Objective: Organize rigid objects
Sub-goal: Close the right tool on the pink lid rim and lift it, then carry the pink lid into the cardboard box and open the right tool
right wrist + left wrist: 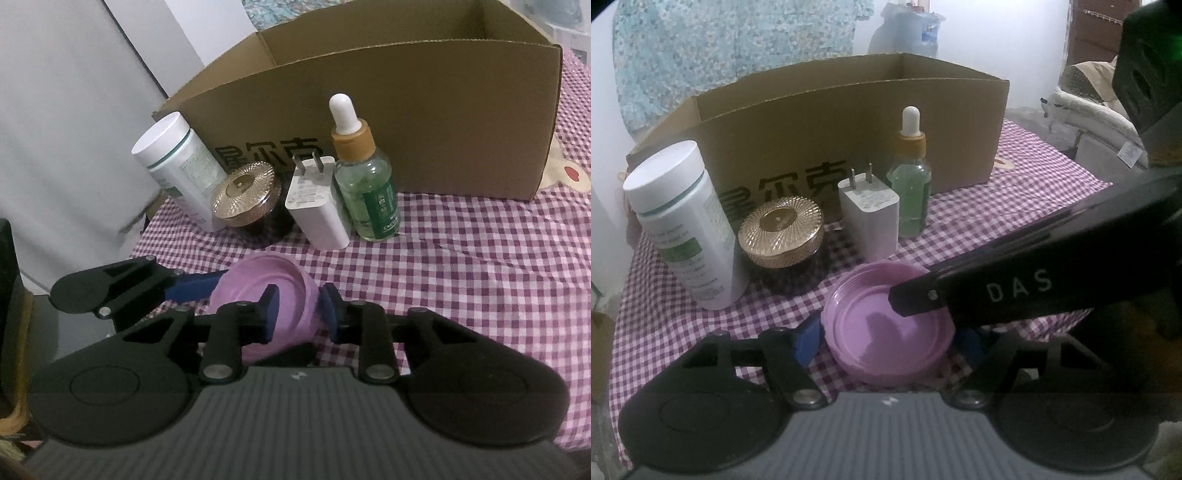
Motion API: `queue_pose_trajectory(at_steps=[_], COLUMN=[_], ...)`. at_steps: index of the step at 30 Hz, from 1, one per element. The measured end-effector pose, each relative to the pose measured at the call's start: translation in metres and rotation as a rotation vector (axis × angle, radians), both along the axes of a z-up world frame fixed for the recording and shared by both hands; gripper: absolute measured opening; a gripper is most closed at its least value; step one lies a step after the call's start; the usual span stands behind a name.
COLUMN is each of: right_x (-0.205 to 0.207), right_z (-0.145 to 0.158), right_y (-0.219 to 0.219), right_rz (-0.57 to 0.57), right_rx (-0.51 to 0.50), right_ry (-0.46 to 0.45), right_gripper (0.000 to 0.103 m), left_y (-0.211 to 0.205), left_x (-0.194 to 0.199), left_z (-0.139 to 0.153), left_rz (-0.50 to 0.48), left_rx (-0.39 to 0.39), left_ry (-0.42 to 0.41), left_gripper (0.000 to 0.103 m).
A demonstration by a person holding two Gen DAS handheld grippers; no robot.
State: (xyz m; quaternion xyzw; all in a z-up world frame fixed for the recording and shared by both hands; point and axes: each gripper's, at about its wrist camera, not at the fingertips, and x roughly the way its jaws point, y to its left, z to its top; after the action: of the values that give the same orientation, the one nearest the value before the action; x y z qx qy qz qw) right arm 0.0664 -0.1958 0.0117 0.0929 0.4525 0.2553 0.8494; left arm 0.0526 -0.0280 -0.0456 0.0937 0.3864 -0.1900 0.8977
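On a purple-checked tablecloth (pixel 461 266), a white bottle (pixel 173 166), gold-lidded jar (pixel 245 199), white charger (pixel 317 206) and dropper bottle (pixel 365 184) line a cardboard box (pixel 424 122). In front, the left gripper (pixel 886 338) straddles a pink lid (pixel 886 328), jaws spread; the right gripper (pixel 299 310) pinches its rim.

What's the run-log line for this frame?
right gripper: shut on pink lid rim | left gripper: straddling lid, open | cardboard box: behind | checked cloth: under
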Motion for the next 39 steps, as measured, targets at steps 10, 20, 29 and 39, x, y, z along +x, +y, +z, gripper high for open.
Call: queue_pose_trajectory(at_steps=[10,20,29,39], right_x=[-0.012,-0.026,0.04,0.196], right_z=[0.012,0.085,0.156,0.121], right_y=[-0.003,0.002,0.016,0.03], right_rz=[-0.015,0.02,0.099,0.102], right_rx=[-0.007,0.003,0.007,0.044], right_ry=[-0.035,-0.224,-0.319,0.092], right_gripper=[0.018,0.018,0.021,0.021], left_y=[0.004,0.021,0.04,0.052], left_x=[-0.015,-0.024,0.056,0.206], left_z=[0.016,0.089,0.153,0.108], left_rz=[-0.007,0.01,0.013,0.056], left_rx=[-0.022,-0.067,-0.072,-0.066], left_ry=[-0.036,-0.197,-0.179,0.247], left_gripper=[0.074,0.074,0.075,0.075])
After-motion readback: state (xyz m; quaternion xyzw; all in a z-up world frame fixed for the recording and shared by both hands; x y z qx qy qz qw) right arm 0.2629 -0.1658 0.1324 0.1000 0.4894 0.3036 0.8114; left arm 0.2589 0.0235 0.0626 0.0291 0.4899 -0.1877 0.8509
